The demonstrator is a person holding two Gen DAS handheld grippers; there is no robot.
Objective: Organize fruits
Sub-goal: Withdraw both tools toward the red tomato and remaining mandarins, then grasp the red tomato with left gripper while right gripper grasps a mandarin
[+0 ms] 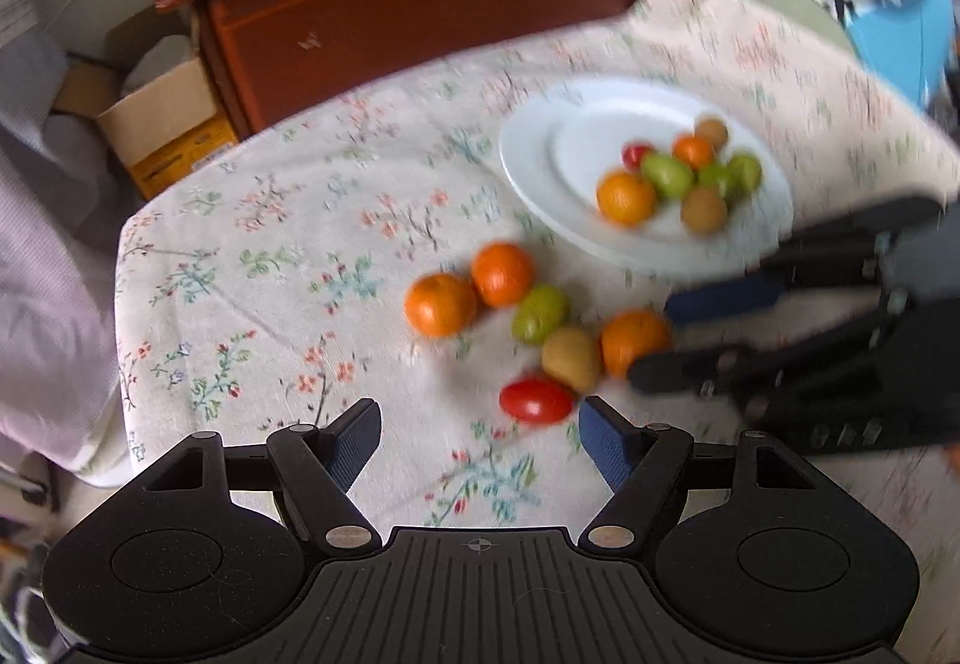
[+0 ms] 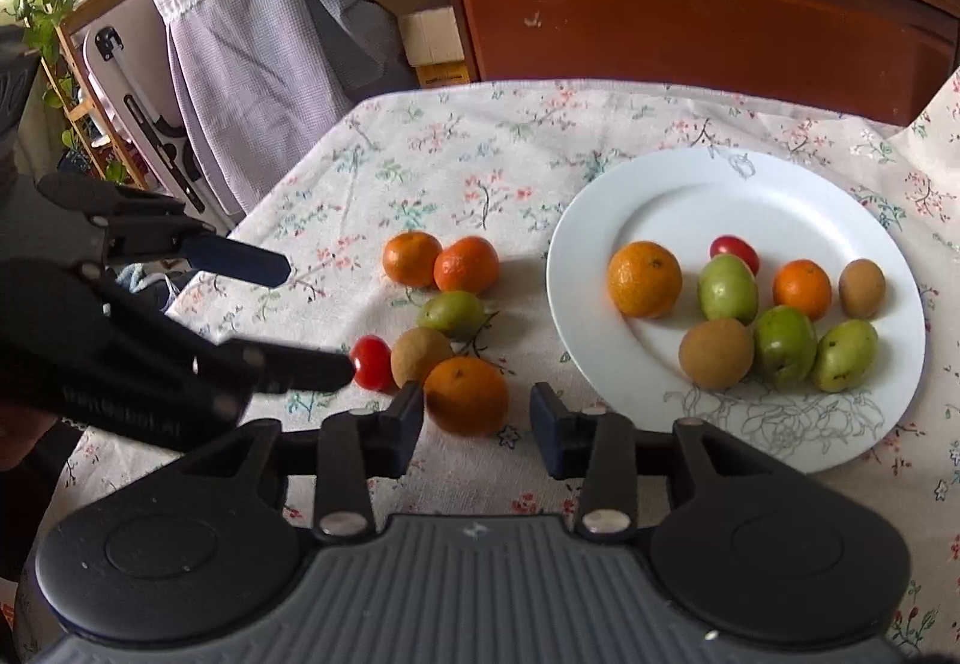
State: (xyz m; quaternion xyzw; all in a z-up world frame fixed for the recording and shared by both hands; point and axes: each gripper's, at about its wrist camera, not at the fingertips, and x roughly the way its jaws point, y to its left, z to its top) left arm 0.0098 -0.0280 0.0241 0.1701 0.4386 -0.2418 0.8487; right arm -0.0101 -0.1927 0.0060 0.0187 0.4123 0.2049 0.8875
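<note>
The round orange mandarin [image 2: 466,394] lies on the floral tablecloth [image 2: 420,153], left of the white plate [image 2: 600,220], just ahead of the right gripper [image 2: 477,415] – jaws parted, pads clear. The left gripper [image 1: 480,439], also released, hangs nearer the red cherry tomato [image 1: 536,401]. The left view is blurred.

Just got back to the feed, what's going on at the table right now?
Fruit is being sorted onto the white plate. Eight pieces sit there already; six remain on the floral tablecloth. The right gripper is open around the nearest orange, pads not pressing it. The left gripper is open, holds nothing, and hangs near the red tomato.
</note>
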